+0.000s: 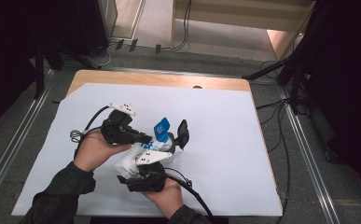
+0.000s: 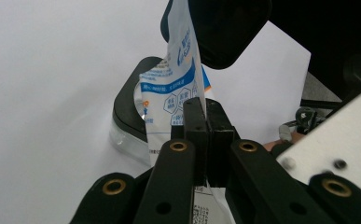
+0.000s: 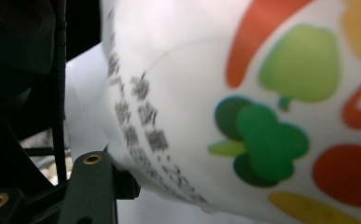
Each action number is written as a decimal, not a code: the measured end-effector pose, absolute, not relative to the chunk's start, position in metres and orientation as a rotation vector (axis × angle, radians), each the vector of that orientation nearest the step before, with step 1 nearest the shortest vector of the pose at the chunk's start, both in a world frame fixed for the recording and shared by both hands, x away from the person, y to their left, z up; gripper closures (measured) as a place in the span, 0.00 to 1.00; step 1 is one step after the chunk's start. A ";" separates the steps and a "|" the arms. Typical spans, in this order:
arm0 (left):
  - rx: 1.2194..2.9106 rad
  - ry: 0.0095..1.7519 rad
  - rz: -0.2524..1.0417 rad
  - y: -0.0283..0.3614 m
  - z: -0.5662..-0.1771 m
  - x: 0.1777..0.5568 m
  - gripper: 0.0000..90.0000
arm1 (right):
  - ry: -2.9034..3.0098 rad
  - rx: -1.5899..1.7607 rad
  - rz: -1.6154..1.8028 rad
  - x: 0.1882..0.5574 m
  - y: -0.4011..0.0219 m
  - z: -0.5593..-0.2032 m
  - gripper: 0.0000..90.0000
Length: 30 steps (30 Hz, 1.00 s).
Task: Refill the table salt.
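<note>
Soft white plastic pouch w/ blue print (image 2: 180,70): light, floppy, slippery; best held at flat edge. Left gripper (image 2: 207,121) pinching that edge; right gripper (image 1: 143,175) clamping pouch body.

On the table (image 1: 225,85) lies a sheet (image 1: 225,135) that covers all but the far edge. Near the sheet's middle, toward the person's side, the two grippers meet around a pouch (image 1: 136,161). The left gripper (image 1: 146,138) comes in from the left, its jaws pressed together on the pouch's edge (image 2: 194,88). The right gripper (image 1: 169,142) comes from the near side, with the pouch's body (image 3: 243,107) against its jaws. Behind the pouch, in the left gripper view, a container (image 2: 129,116) sits on the sheet. Cables (image 1: 281,135) lie on the floor right of the table.
</note>
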<state>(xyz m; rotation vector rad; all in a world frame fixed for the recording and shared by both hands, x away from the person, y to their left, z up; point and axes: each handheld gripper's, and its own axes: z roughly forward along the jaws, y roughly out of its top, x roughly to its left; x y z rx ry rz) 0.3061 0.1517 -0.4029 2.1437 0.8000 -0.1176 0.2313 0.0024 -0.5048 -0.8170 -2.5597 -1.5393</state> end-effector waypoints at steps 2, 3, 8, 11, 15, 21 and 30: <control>2.144 0.798 -0.116 0.151 -0.404 0.306 1.00 | -2.550 -0.820 -1.540 0.231 0.003 -0.505 0.51; 2.144 0.798 -0.116 0.151 -0.404 0.306 1.00 | -2.550 -0.820 -1.540 0.231 0.003 -0.505 0.51; 2.134 0.804 -0.115 0.149 -0.404 0.307 1.00 | -2.526 -0.837 -1.544 0.233 0.002 -0.505 0.52; 2.131 0.807 -0.124 0.149 -0.405 0.308 1.00 | -2.500 -0.841 -1.553 0.233 0.002 -0.505 0.52; 2.124 0.821 -0.142 0.152 -0.405 0.309 0.98 | -2.472 -0.862 -1.566 0.234 0.000 -0.505 0.53; 2.139 0.833 -0.170 0.154 -0.404 0.308 0.97 | -2.481 -0.872 -1.566 0.234 -0.002 -0.505 0.54; 2.160 0.849 -0.141 0.158 -0.401 0.306 1.00 | -2.481 -0.872 -1.564 0.235 -0.003 -0.506 0.55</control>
